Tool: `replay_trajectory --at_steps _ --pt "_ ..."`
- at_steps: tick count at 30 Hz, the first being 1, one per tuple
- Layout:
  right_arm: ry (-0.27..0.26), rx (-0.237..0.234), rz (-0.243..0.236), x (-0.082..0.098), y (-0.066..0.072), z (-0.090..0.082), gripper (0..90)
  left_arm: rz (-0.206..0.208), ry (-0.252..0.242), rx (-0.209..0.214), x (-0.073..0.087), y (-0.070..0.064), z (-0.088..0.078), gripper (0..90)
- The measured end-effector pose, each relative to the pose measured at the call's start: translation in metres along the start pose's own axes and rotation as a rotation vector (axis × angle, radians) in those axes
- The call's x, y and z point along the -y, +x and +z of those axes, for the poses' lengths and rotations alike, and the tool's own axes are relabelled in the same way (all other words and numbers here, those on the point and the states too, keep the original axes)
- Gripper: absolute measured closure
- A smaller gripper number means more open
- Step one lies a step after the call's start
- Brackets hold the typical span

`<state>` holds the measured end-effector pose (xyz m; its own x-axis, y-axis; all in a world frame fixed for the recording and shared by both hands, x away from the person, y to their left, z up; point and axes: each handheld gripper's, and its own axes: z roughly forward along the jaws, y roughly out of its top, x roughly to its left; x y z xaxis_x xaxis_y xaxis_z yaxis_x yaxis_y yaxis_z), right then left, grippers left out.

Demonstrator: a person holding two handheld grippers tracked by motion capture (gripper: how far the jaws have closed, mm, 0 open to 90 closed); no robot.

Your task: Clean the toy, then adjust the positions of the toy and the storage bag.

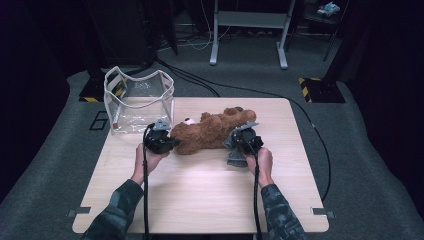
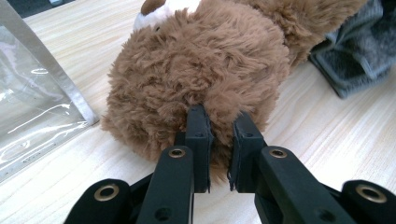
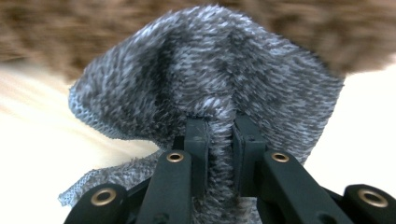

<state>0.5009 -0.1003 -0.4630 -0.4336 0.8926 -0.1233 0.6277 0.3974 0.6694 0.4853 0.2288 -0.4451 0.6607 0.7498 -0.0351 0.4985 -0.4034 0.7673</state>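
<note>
Camouflage sleeves in dark green and grey cover both forearms. Each black gripper, left gripper (image 1: 172,141) and right gripper (image 1: 235,145), carries a grey three-cornered plate, brass-ringed screw holes, a trailing black cable.

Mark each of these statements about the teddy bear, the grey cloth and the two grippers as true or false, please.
1. The left gripper has its jaws closed on the fur of the brown teddy bear. True.
2. The right gripper holds nothing. False: its jaws pinch a fold of the grey knitted cloth.
3. The teddy bear sits inside the clear plastic bag. False: it lies on the wooden table, beside the bag.
4. The clear plastic bag stands at the far left corner of the table. True.
5. The grey knitted cloth is bright red. False: it is mottled grey.
</note>
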Motion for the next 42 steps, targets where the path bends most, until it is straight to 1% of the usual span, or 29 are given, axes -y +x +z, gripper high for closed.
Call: replay_trajectory --at_steps 5,8,10,11,12,13,14,16,18,20,21,23,24,25,26,27,28,29,30,31,33,35,36,37,38,39,40,41,42 --pt "0.006 0.031 0.028 0.003 -0.016 -0.001 79.3 0.002 0.003 0.000 0.001 0.000 0.000 80.1" --pt "0.012 0.045 0.052 0.005 -0.021 -0.004 79.3 -0.001 -0.007 0.001 0.002 -0.001 0.001 80.1" --pt "0.012 0.049 0.063 0.006 -0.025 -0.005 79.2 0.006 0.004 0.004 0.003 -0.002 0.000 80.1" --pt "0.014 0.053 0.064 0.007 -0.026 -0.007 79.3 0.004 0.000 0.007 0.004 -0.002 0.000 80.0" --pt "0.006 0.057 0.065 0.008 -0.028 -0.009 79.2 0.013 0.006 0.008 0.004 -0.003 0.000 80.0" --pt "0.008 0.055 0.073 0.009 -0.029 -0.012 79.1 0.008 0.001 0.010 0.006 -0.004 0.000 79.9" --pt "0.007 0.054 0.077 0.010 -0.031 -0.015 79.1 0.018 0.007 0.010 0.007 -0.005 0.000 79.8" --pt "0.008 0.055 0.076 0.014 -0.034 -0.022 78.9 0.016 0.004 0.021 0.009 -0.006 0.000 79.3" --pt "0.011 0.056 0.080 0.019 -0.037 -0.030 78.7 0.022 0.003 0.022 0.012 -0.008 -0.001 78.3" --pt "0.024 0.056 0.107 0.028 -0.043 -0.039 78.6 0.024 0.002 0.020 0.014 -0.010 -0.001 77.2" --pt "0.019 0.058 0.097 0.031 -0.046 -0.042 78.4 0.025 0.003 0.025 0.016 -0.011 -0.001 76.9" --pt "0.059 0.060 0.108 0.040 -0.053 -0.048 78.0 0.027 0.005 0.025 0.018 -0.012 -0.002 76.6" --pt "0.061 0.064 0.128 0.048 -0.057 -0.051 77.7 0.021 0.003 0.027 0.019 -0.013 -0.001 76.6" --pt "0.074 0.070 0.133 0.052 -0.060 -0.051 77.4 0.021 0.002 0.029 0.020 -0.013 -0.001 76.6" --pt "0.091 0.075 0.153 0.059 -0.064 -0.053 76.2 0.019 0.003 0.028 0.020 -0.014 -0.001 76.5" --pt "0.087 0.080 0.154 0.063 -0.068 -0.052 75.3 0.026 0.005 0.030 0.021 -0.015 -0.001 76.5" --pt "0.104 0.088 0.173 0.068 -0.072 -0.052 73.5 0.022 0.004 0.031 0.021 -0.016 -0.001 76.3" --pt "0.107 0.092 0.182 0.072 -0.076 -0.050 68.8 0.024 0.000 0.027 0.022 -0.016 -0.001 76.3" --pt "0.111 0.100 0.207 0.075 -0.080 -0.049 64.3 0.024 0.000 0.028 0.022 -0.016 -0.001 76.3" --pt "0.101 0.104 0.204 0.078 -0.085 -0.048 59.7 0.019 -0.004 0.026 0.022 -0.016 0.000 76.2" --pt "0.105 0.102 0.226 0.082 -0.090 -0.046 46.0 0.018 -0.003 0.026 0.022 -0.016 0.000 76.1" --pt "0.098 0.101 0.240 0.085 -0.093 -0.046 28.0 0.021 0.000 0.027 0.022 -0.016 -0.001 75.9" --pt "0.099 0.098 0.250 0.087 -0.093 -0.048 26.6 0.021 -0.001 0.027 0.022 -0.016 -0.001 76.0" --pt "0.076 0.091 0.233 0.089 -0.095 -0.050 21.4 0.021 0.000 0.027 0.022 -0.016 0.000 75.9" --pt "0.064 0.085 0.247 0.092 -0.094 -0.054 14.8 0.022 0.000 0.028 0.022 -0.016 0.000 75.7" --pt "0.058 0.075 0.243 0.093 -0.094 -0.056 14.5 0.022 0.000 0.028 0.022 -0.016 0.000 75.4" --pt "0.047 0.065 0.256 0.095 -0.093 -0.061 11.2 0.022 -0.001 0.028 0.022 -0.016 0.000 74.7" --pt "0.012 0.034 0.258 0.099 -0.093 -0.067 6.1 0.021 -0.004 0.029 0.022 -0.016 0.000 73.7" --pt "0.001 0.020 0.258 0.101 -0.092 -0.070 3.4 0.015 0.000 0.035 0.022 -0.016 -0.001 71.8"
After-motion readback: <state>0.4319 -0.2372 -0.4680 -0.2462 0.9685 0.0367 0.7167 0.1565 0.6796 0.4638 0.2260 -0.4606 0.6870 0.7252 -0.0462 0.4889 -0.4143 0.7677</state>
